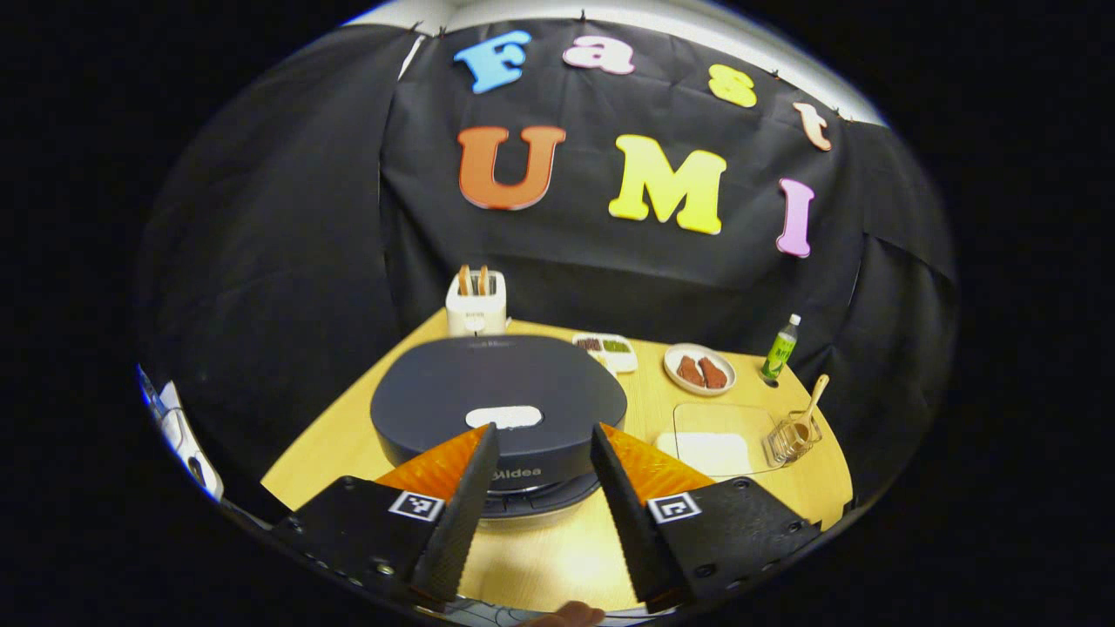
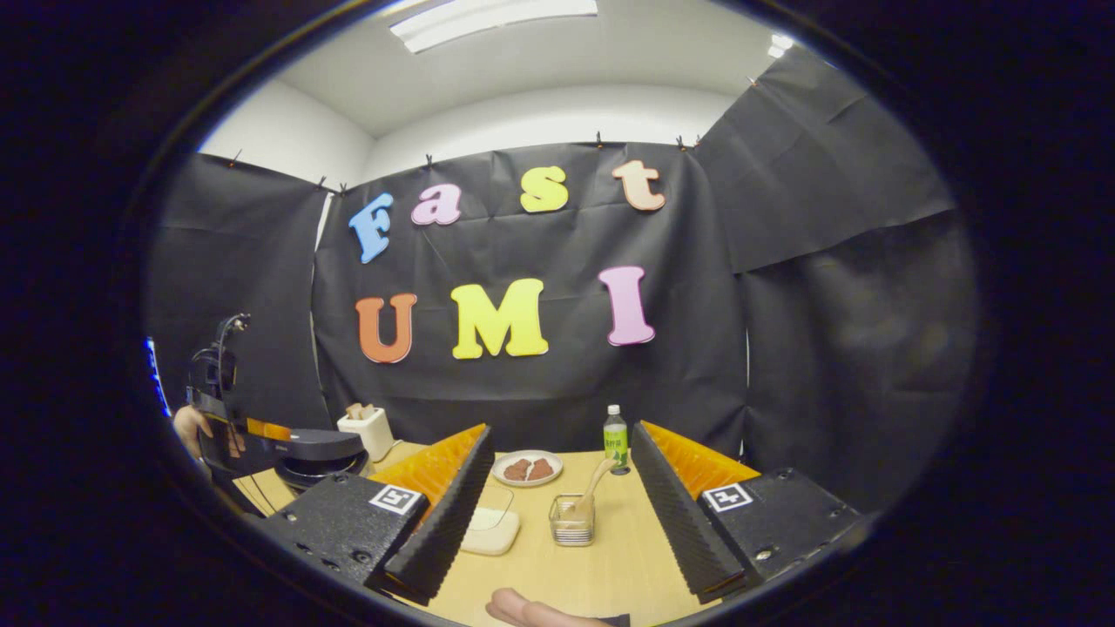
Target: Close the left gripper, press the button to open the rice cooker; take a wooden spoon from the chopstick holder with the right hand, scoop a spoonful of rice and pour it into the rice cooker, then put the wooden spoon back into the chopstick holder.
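In the left gripper view, the left gripper [image 1: 542, 488] hangs with its jaws wide apart just in front of the rice cooker [image 1: 498, 401], whose lid is down. The button [image 1: 503, 417] is the pale oval on the lid, between the fingers. If the jaws are not closed before the press, the fingers could pass on both sides of the button, or slide on the smooth lid.

In the right gripper view, the right gripper [image 2: 562, 514] is also wide and holds nothing. The chopstick holder [image 2: 571, 520] stands ahead on the table [image 2: 610, 575], with the wooden spoon [image 2: 596, 482] leaning in it. A careless pull could tip this light holder.

The rice tray [image 2: 492, 529] is partly hidden behind a finger, and how much rice it holds is hard to see. Farther back stand a plate [image 2: 526, 468] and a bottle [image 2: 615, 438].
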`<state>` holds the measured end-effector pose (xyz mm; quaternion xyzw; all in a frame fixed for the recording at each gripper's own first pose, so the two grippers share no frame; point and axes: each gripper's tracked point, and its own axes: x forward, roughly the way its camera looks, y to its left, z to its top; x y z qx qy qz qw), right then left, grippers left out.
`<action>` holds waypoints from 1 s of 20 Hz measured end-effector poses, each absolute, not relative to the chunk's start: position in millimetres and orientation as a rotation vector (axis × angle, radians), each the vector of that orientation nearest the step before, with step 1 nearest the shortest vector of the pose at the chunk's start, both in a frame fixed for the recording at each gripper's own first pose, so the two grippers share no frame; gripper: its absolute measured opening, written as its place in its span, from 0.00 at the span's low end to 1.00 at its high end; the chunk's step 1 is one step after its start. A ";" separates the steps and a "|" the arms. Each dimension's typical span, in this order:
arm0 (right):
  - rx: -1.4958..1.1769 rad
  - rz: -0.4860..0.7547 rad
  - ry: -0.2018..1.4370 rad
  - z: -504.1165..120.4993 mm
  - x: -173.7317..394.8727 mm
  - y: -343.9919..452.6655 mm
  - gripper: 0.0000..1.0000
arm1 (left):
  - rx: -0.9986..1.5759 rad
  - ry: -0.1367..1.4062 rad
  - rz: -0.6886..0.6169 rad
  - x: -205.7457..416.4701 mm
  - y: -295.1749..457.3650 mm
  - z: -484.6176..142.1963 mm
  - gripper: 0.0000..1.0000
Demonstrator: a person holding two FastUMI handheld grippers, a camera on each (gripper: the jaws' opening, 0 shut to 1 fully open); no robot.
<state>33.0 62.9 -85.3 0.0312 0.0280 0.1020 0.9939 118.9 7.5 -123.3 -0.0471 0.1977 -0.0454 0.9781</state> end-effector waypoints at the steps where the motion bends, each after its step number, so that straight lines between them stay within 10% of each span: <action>1: 0.066 0.225 0.052 -85.2 30.1 69.2 0.99 | -0.081 0.382 -0.090 104.2 5.7 -114.3 0.88; 20: -0.011 0.167 0.043 -130.8 117.0 94.3 1.00 | -0.049 -0.055 -0.074 -64.5 3.5 -53.1 0.95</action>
